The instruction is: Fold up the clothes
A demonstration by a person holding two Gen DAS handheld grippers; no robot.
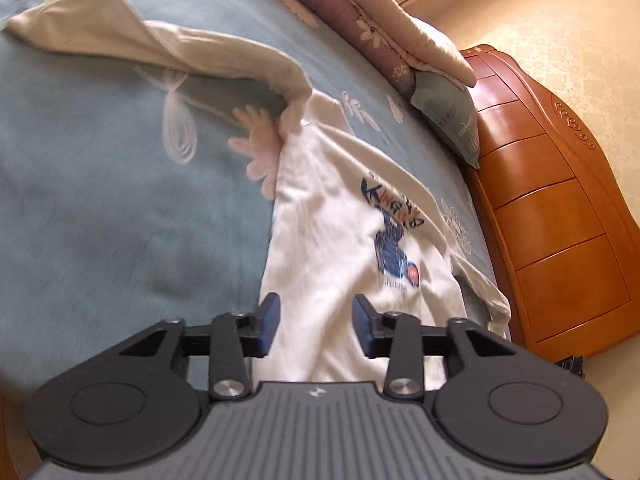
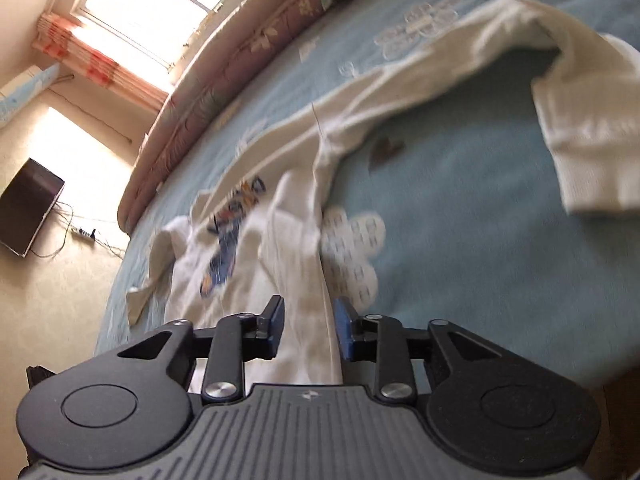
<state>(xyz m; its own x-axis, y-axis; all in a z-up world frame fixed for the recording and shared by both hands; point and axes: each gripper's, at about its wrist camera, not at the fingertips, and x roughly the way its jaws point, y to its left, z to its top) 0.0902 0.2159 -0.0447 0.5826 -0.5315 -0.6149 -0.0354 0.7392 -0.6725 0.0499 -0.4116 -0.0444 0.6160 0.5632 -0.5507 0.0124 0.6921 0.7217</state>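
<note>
White long-sleeved shirt [image 1: 332, 240] with blue cartoon print, lying rumpled face-up on the blue bedspread [image 1: 100, 200], sleeves sprawled outward.

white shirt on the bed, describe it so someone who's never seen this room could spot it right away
Start at the big bed with the light blue flowered bedspread. Spread across it, in front of both grippers, lies the white long-sleeved shirt, one sleeve trailing far out to the side. A blue and orange printed graphic on its chest sets it apart from the flowered quilt and green pillow behind it.
</note>
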